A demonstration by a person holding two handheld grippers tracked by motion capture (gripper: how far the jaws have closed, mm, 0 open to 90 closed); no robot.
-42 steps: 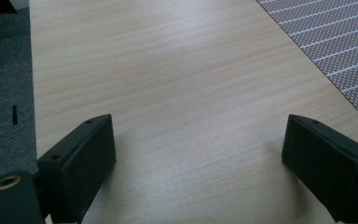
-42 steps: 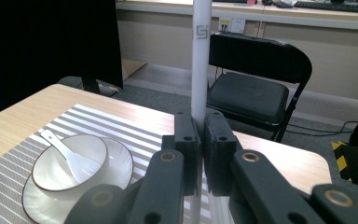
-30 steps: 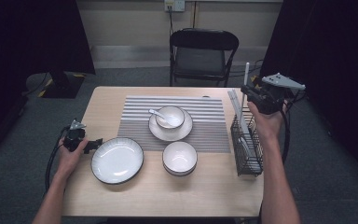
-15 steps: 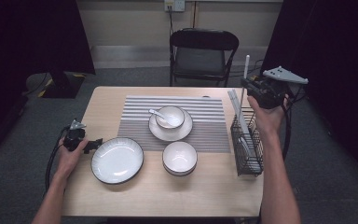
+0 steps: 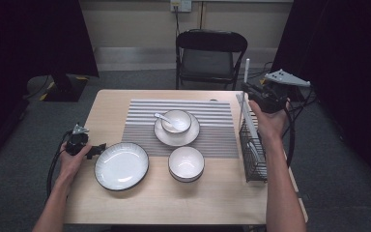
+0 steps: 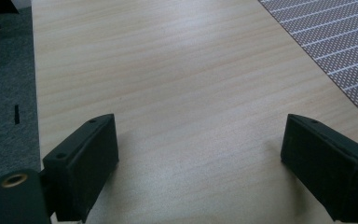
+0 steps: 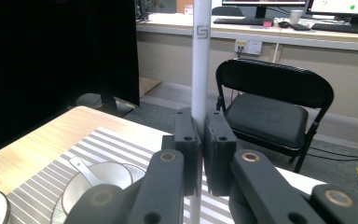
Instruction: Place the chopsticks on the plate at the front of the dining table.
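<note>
My right gripper [image 5: 249, 90] is raised above the far end of a black wire rack [image 5: 254, 153] at the table's right edge. It is shut on a thin white stick [image 5: 247, 67] that stands upright. In the right gripper view the jaws [image 7: 200, 135] pinch the white stick [image 7: 200, 56], which bears a small logo near its top. My left gripper [image 5: 95, 149] rests on the wooden table [image 5: 174, 203] just left of a white plate [image 5: 121, 166]. Its jaws [image 6: 200, 163] stand wide open over bare wood with nothing between them.
A striped placemat [image 5: 215, 128] lies mid-table. On it a small bowl [image 5: 176, 121] with a spoon [image 5: 162, 116] sits on a saucer. A second white bowl [image 5: 186, 163] stands at the mat's near edge. A black folding chair [image 5: 211, 53] stands beyond the table.
My right gripper has shifted slightly up and to the left with the white stick. The left gripper has stayed put.
</note>
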